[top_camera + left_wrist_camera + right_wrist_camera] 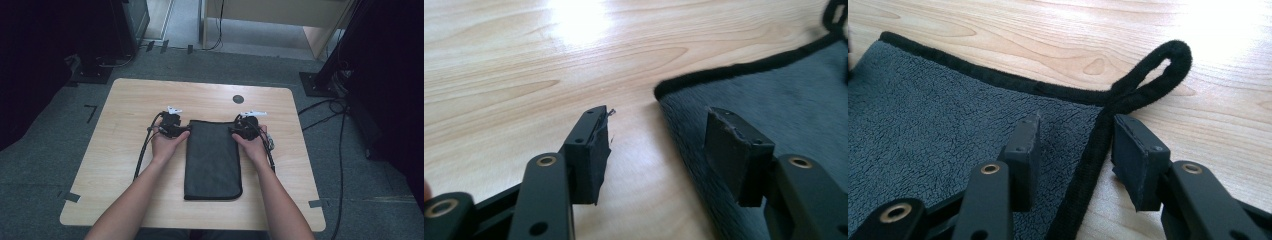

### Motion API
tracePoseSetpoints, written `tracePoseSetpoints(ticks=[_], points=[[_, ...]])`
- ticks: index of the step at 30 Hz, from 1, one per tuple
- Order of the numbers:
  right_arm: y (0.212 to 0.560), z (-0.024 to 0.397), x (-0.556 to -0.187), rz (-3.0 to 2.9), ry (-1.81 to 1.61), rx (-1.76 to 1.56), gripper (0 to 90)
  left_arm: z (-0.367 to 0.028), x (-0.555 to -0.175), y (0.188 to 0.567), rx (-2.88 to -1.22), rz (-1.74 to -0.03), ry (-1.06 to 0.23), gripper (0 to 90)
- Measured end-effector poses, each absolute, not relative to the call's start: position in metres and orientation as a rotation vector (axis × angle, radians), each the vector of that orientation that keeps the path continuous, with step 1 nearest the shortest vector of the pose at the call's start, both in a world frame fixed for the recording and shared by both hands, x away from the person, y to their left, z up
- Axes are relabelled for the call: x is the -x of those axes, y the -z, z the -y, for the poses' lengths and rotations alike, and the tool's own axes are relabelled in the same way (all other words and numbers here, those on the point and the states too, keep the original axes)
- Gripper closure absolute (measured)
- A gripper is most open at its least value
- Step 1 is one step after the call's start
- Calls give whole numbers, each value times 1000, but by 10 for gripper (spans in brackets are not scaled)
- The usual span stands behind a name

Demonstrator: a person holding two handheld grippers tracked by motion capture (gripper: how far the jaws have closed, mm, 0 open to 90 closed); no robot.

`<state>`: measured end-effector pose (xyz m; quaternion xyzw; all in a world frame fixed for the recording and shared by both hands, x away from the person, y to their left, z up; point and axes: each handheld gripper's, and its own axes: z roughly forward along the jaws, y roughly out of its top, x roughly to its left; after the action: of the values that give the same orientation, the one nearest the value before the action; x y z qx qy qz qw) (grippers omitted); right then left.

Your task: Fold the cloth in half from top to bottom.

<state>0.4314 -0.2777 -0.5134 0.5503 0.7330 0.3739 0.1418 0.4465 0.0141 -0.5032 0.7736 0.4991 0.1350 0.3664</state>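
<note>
Both pairs of black jaws stand apart and grip nothing. In the left gripper view the left gripper [656, 150] straddles the near-left corner edge of the dark grey towel [784, 95]: one finger [591, 155] over bare wood, the other over the fleecy cloth, neither pressing on it that I can see. In the right gripper view the right gripper [1075, 160] straddles the towel's black piped edge [1088, 150], one finger [1023, 160] above the cloth, the other over the wood, just short of a small hanging loop [1160, 70] that sticks out from the corner onto the table.

From the high view, the left gripper [172, 125] and right gripper [246, 125] sit at the two far corners of the towel [212, 160], which lies folded into a long rectangle, flat, near the middle of the table and running toward the person. A hand wraps each gripper, forearms coming in from the near edge, and a cable [145, 150] trails back beside each arm.

The table [130, 100] is light wood with rounded corners and a visible grain, with a small round dark disc [238, 99] near its far edge. It stands on grey carpet [75, 155] marked with short strips of dark tape. Dark equipment stands and loose cables [330, 115] flank the table on both sides, and pale wooden furniture [280, 15] stands beyond it.
</note>
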Motion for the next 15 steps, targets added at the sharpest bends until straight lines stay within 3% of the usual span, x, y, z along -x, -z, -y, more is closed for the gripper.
tracePoseSetpoints(ticks=[9,15], points=[[513,279,-435,-2133,-1103,-1602,654,1,-459,508,-2001,-1300,-311,531],[514,278,-433,-2144,-1055,-1538,822,2,-456,508,-2048,-1247,-338,776]])
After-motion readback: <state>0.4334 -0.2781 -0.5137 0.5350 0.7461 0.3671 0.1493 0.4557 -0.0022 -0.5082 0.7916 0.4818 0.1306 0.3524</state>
